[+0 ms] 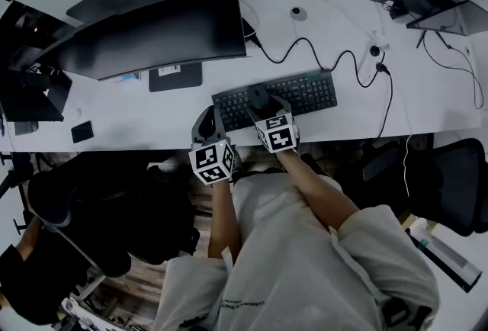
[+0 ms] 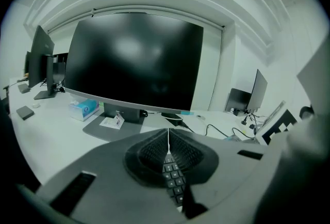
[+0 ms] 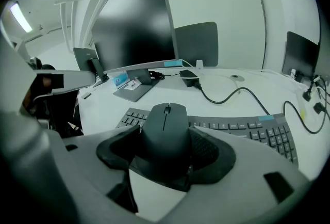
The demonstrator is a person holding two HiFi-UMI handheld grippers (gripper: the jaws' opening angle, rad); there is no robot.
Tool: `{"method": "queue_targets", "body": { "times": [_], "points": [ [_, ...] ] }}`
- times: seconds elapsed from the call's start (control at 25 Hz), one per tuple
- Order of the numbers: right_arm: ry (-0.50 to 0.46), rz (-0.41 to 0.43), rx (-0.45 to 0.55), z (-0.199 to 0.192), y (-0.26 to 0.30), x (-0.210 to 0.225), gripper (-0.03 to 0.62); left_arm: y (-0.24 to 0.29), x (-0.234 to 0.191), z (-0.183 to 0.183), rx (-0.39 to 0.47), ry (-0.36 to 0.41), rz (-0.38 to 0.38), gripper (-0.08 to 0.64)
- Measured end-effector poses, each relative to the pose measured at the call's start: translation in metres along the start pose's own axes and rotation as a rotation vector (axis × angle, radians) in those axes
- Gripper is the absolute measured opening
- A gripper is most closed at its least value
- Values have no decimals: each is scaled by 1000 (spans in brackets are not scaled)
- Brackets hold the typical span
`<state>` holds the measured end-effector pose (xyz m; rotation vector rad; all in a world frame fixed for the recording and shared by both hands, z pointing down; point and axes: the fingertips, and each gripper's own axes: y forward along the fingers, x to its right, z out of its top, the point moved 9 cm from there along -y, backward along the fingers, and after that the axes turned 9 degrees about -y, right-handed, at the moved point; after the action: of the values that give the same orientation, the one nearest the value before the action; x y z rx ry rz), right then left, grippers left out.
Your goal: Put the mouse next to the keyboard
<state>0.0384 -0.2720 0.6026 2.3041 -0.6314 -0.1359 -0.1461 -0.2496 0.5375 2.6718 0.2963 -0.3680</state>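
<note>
right claw [image 3: 166,146] clamps the one mouse [image 3: 165,124], dark, matte, rounded, scroll wheel on top, held over the single keyboard [image 3: 242,132]; left claw [image 2: 168,152] pinched fully together, empty. two claws total.

Head view looks steeply down on the whole table [image 1: 137,120]; both gripper views sit low, close over the keyboard [image 3: 247,127], facing the monitor [image 2: 134,60].

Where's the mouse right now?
Right gripper view, centre: the mouse is clamped in the right tool, over the left half of the keyboard.
</note>
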Motion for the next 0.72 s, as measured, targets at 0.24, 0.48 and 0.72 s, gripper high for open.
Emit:
{"method": "queue_targets", "body": {
  "times": [0.24,0.48,0.72],
  "points": [
    [4,-5,23,-10,-13,23,304,2,26,-9,-24,42,-32,25],
    [-12,-9,51,-18,-28,48,304,2,47,-19,-37,65,-42,24],
    [-17,-29,64,-31,-42,72,304,2,73,-29,-37,75,-61,23]
  ]
}}
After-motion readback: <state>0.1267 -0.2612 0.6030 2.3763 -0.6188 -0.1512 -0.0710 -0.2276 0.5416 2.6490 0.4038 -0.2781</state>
